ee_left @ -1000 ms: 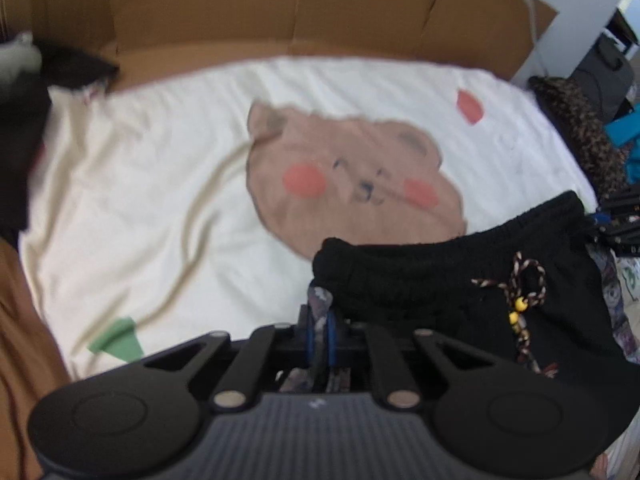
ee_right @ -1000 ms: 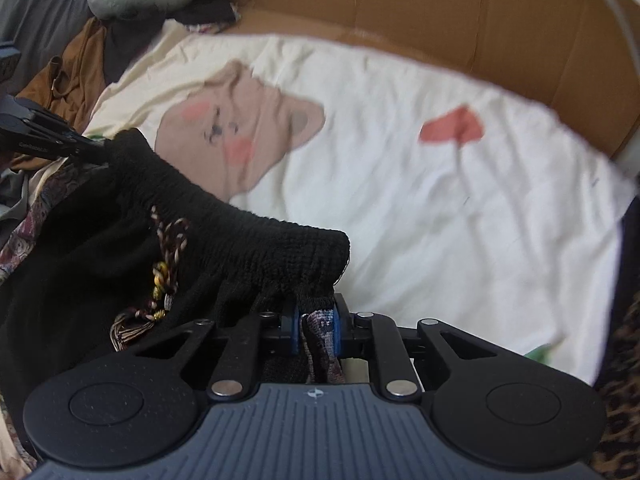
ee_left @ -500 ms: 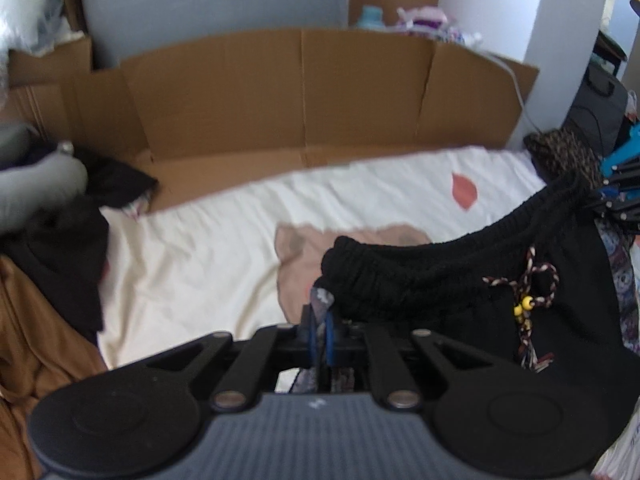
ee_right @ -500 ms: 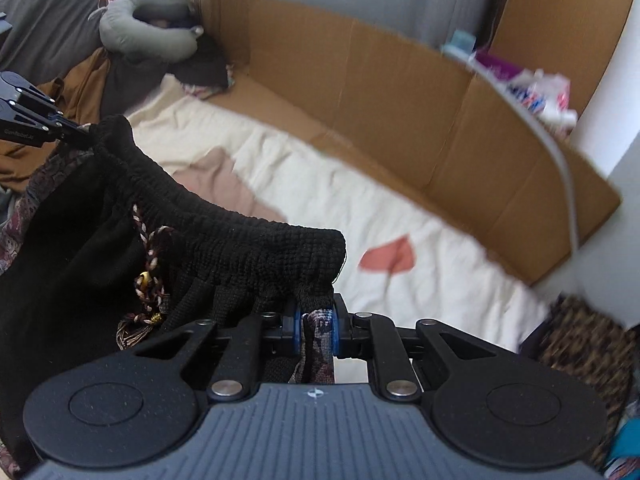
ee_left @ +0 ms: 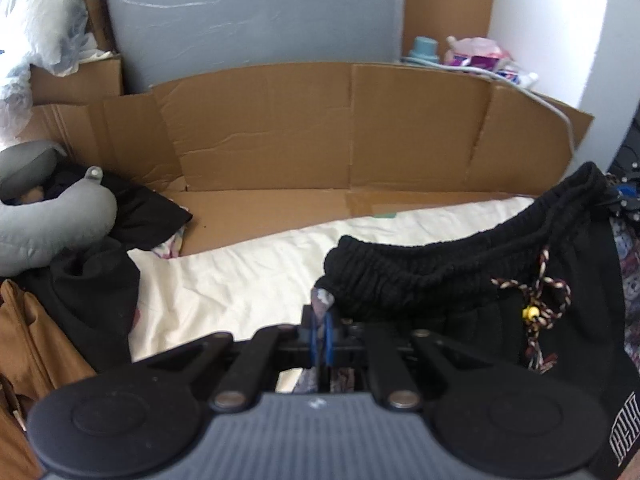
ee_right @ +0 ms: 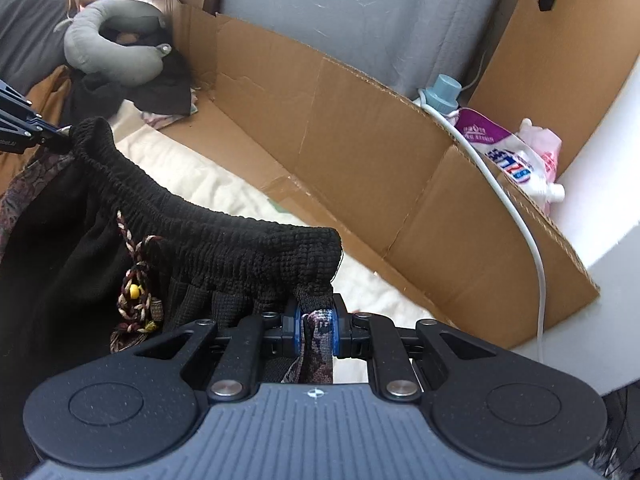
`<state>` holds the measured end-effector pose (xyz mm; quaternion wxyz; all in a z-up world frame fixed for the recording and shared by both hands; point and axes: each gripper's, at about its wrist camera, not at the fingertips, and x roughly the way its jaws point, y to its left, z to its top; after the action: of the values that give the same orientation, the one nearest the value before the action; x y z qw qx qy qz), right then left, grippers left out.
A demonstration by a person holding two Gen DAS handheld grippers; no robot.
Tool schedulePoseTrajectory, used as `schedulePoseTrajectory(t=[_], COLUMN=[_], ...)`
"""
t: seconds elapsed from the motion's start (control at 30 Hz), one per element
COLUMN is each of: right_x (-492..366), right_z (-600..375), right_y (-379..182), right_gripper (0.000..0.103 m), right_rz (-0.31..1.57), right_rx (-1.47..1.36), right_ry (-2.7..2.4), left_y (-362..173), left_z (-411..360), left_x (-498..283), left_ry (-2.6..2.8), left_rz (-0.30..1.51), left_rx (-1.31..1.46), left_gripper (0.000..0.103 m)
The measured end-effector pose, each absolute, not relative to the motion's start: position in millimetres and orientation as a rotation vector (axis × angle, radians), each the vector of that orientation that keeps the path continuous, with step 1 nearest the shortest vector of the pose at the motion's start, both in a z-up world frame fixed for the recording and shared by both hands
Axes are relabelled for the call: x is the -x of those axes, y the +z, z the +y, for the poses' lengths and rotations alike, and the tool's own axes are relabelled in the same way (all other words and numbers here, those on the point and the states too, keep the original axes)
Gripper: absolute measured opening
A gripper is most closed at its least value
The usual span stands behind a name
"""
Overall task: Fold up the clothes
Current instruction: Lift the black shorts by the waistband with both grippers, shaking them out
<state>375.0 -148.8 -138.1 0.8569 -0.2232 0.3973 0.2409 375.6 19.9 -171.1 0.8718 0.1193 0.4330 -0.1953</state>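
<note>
Black shorts (ee_left: 460,280) held up in the air by the waistband, one end in each tool. Left tool (ee_left: 322,330) pinched shut on the shorts at one end of the band, with a bit of patterned lining poking out between the jaws. Right tool (ee_right: 314,330) pinched shut on the other end the same way. Waistband stretched from one tool across to the other, sagging a little in the middle. Drawstring (ee_right: 136,292) with a yellow bead hanging down near the front. Rest of the shorts drooping below both tools, out of sight.

Cream sheet (ee_left: 240,276) lying flat below and ahead of the tools, with a cardboard wall (ee_left: 320,128) behind it. Grey neck pillow (ee_left: 52,220) and dark clothes off to the left of the left tool.

Likely only just begun: shorts picked up and spread wide, but no fold made yet. Still left, most likely: laying the shorts flat on the sheet, then folding in half and folding again.
</note>
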Motion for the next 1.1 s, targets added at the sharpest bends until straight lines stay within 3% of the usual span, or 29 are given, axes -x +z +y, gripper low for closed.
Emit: schedulePoseTrajectory(t=[1.1], right_x=[-472], right_z=[-88], right_y=[-256], right_gripper=[0.012], right_rz=[0.91], right_rx=[0.564], right_ry=[0.521], left_y=[-281], left_z=[30], left_x=[-465], left_ry=[-0.287], left_rz=[1.009], left_rx=[-0.281], left_gripper=[0.004])
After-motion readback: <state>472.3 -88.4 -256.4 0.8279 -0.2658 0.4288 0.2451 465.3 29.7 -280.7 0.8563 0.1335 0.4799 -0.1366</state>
